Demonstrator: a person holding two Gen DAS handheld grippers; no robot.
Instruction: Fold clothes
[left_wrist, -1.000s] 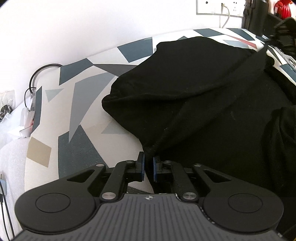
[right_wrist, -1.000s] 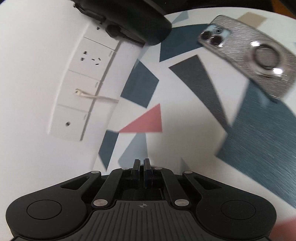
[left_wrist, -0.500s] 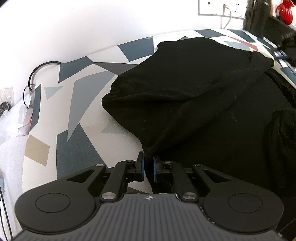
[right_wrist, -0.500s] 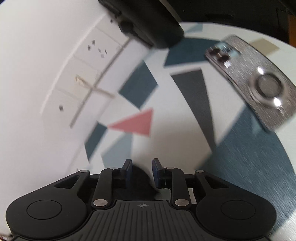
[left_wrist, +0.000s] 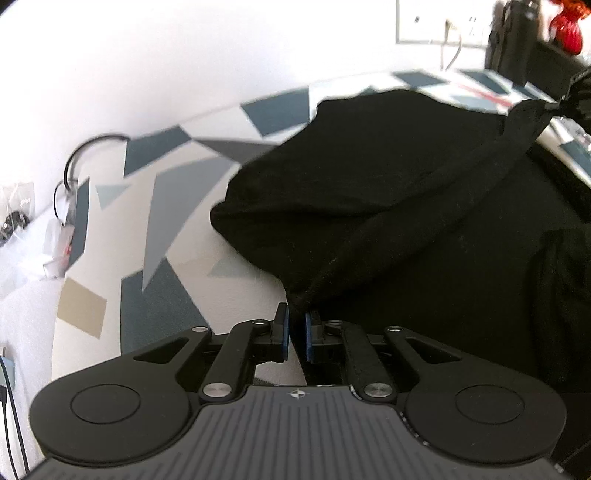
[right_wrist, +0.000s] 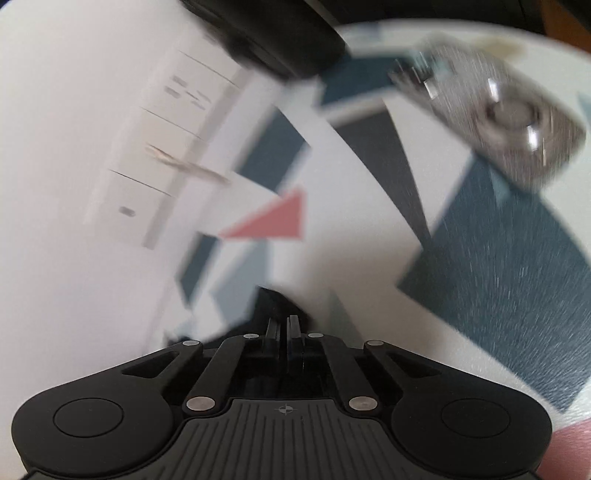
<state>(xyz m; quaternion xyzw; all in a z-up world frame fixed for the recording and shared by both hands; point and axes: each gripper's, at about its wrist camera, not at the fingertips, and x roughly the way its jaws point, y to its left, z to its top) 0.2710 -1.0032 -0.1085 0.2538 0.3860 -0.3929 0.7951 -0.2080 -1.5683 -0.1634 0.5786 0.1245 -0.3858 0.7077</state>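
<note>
A black garment (left_wrist: 388, 192) lies spread over the patterned tablecloth (left_wrist: 177, 206). My left gripper (left_wrist: 297, 314) is shut on its near corner, with a pinch of the fabric between the blue pads. The far corner (left_wrist: 532, 107) is drawn up into a taut ridge towards the top right. In the right wrist view, which is blurred, my right gripper (right_wrist: 283, 319) has its jaws closing tight together. A tuft of black fabric (right_wrist: 269, 299) sits at their tips.
A silver phone (right_wrist: 498, 114) with a ring holder lies on the cloth ahead of the right gripper. Wall sockets (right_wrist: 162, 147) with a white cable line the wall, below a black object (right_wrist: 280, 33). A black cable loop (left_wrist: 92, 147) and plastic packets (left_wrist: 55, 240) lie at the left edge.
The right gripper opened half a second ago and has shut again, now with black fabric at its tips. The garment's far corner has been pulled up and to the right. The left gripper kept its hold.
</note>
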